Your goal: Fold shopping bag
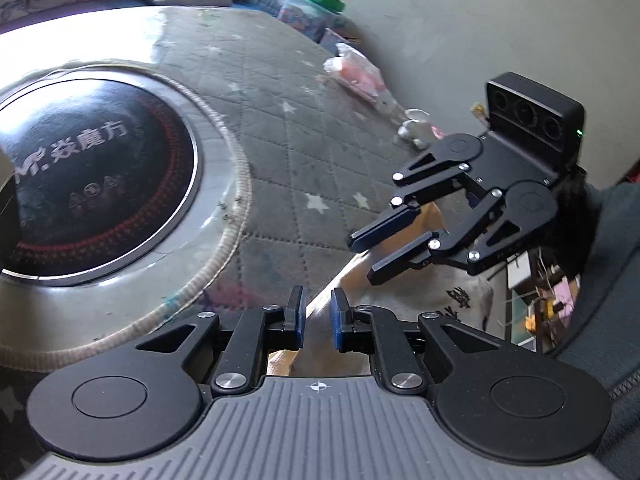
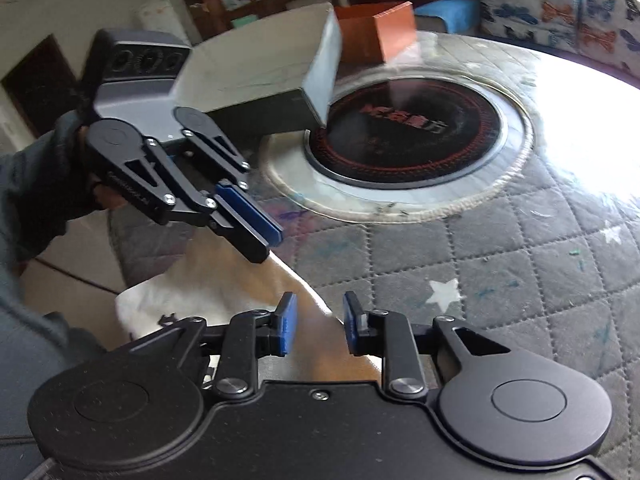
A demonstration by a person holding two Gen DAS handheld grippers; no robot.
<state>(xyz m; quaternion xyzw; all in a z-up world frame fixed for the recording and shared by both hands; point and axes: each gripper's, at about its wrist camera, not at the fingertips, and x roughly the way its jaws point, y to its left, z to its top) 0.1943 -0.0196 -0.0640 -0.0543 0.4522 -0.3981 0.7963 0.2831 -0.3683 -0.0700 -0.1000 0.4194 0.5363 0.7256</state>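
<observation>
The shopping bag (image 1: 440, 292) is beige cloth with black printed characters. It lies at the table's near edge, below both grippers, and shows in the right wrist view (image 2: 224, 284) too. My left gripper (image 1: 318, 322) is open, its blue pads on either side of a bag fold without touching. In the right wrist view the left gripper (image 2: 268, 246) hovers over the bag's far end. My right gripper (image 2: 316, 330) is open over the bag's edge. In the left wrist view the right gripper (image 1: 362, 260) hangs above the bag, jaws slightly apart.
A round table with a grey quilted star cover (image 2: 480, 264) holds a black induction hob (image 2: 404, 136) in its middle. An orange box (image 2: 376, 32) and a grey box (image 2: 260, 76) stand beyond it. A plastic packet (image 1: 356, 72) and a small toy (image 1: 416, 128) lie at the far edge.
</observation>
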